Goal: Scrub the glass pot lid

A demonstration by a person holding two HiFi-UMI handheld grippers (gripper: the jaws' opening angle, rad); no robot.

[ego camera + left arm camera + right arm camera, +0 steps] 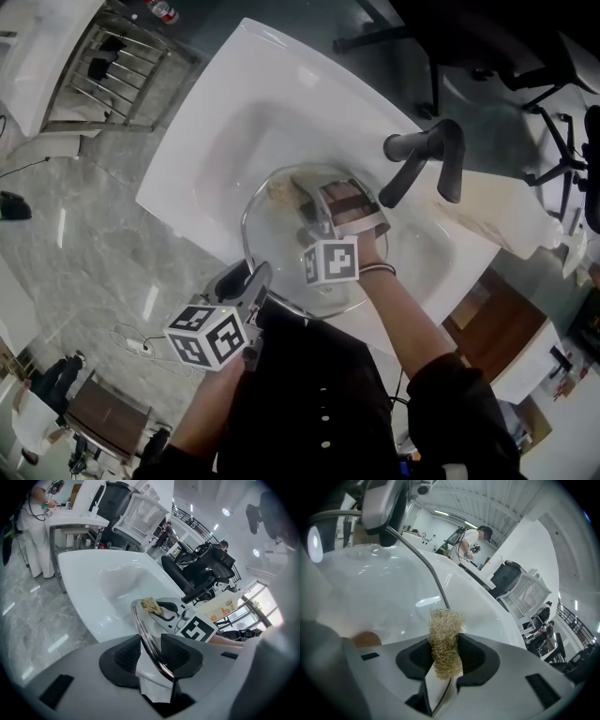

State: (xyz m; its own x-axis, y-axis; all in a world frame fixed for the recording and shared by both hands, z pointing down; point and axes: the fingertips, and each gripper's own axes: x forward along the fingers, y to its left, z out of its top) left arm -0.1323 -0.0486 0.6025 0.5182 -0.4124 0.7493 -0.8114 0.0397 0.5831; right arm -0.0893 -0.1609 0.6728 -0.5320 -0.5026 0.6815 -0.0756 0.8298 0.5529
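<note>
I hold the glass pot lid (281,246) tilted over the white sink (192,141). My left gripper (259,281) is shut on the lid's near metal rim (146,629), which runs edge-on between its pads. A tan fibrous scrubber (446,632) is clamped in my right gripper (446,657), shut on it. In the head view that gripper (307,194) lies over the lid's far side with the scrubber (281,190) against the glass. From the left gripper view the scrubber (151,604) sits at the lid's far edge. The lid's rim (434,581) curves ahead of the right jaws.
A dark faucet (422,150) arches over the sink's right side, close to my right gripper. A wire dish rack (112,56) stands at the upper left, and black office chairs (469,47) beyond the sink. A person (37,527) stands at a far counter.
</note>
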